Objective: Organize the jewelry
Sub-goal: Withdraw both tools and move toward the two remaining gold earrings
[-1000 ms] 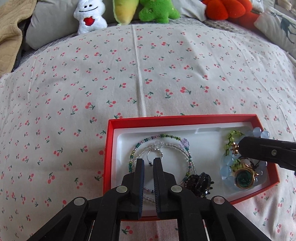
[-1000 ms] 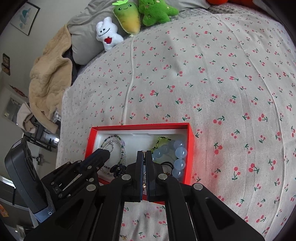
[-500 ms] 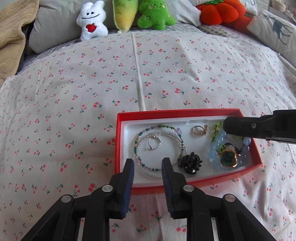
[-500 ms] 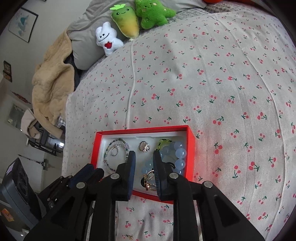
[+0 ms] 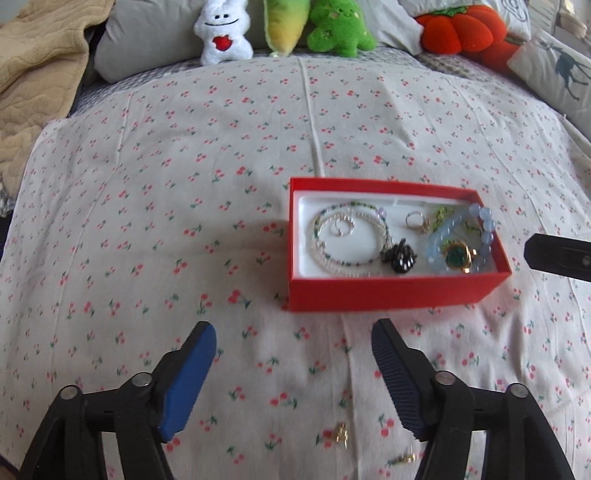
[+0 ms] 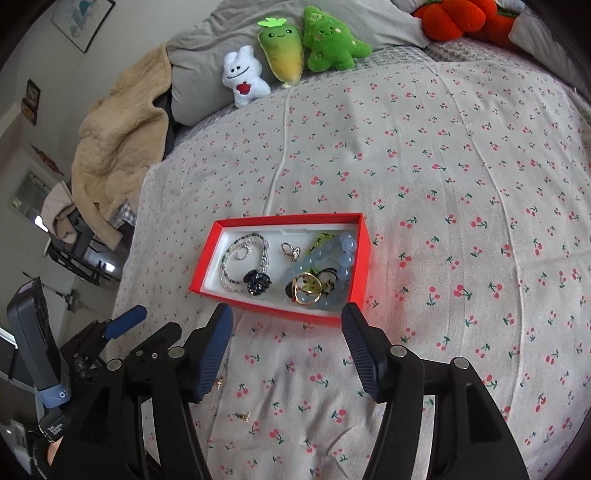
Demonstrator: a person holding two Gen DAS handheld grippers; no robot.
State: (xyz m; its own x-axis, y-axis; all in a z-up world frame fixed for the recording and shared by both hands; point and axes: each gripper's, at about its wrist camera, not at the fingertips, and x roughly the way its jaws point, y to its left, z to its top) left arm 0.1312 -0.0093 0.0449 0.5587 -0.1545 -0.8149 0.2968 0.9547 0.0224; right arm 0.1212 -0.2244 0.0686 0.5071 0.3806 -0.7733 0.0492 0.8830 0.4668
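Note:
A red box with a white lining sits on the cherry-print bed cover. It holds a beaded necklace, a silver ring, a black hair clip, a pale blue bead bracelet and a green-and-gold piece. Two small gold pieces lie loose on the cover near me. My left gripper is open and empty, pulled back in front of the box. My right gripper is open and empty, just short of the box's near edge.
Plush toys line the head of the bed with grey pillows. An orange plush and a deer-print cushion lie far right. A tan blanket hangs at the left edge.
Both grippers have opened wide and drawn back out of the box toward me. A ring now lies in the box where the right gripper was.

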